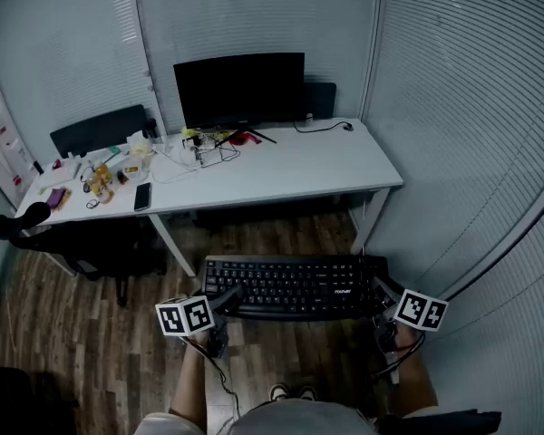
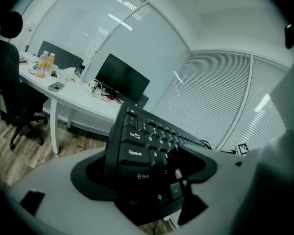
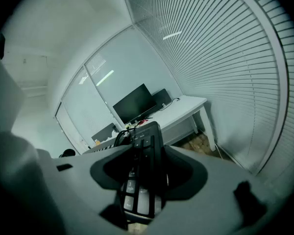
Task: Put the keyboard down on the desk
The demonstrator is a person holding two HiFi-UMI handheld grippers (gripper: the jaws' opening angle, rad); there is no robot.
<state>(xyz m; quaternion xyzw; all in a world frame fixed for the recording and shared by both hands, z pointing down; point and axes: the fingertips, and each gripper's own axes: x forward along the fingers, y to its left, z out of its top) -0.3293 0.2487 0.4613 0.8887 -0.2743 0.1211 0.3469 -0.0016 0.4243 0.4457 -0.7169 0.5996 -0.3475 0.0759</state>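
A black keyboard (image 1: 290,286) hangs level in the air above the wooden floor, in front of the white desk (image 1: 317,166). My left gripper (image 1: 225,299) is shut on the keyboard's left end (image 2: 137,153), near the Caps Lock and Shift keys. My right gripper (image 1: 379,293) is shut on its right end (image 3: 142,168), with the number pad between the jaws. The desk's right half lies bare in front of the keyboard.
A dark monitor (image 1: 239,89) stands at the back of the desk. Its left part holds cables, bottles (image 1: 100,178), a phone (image 1: 142,196) and small clutter. A black office chair (image 1: 68,238) stands left of the desk. Glass walls with blinds enclose the room.
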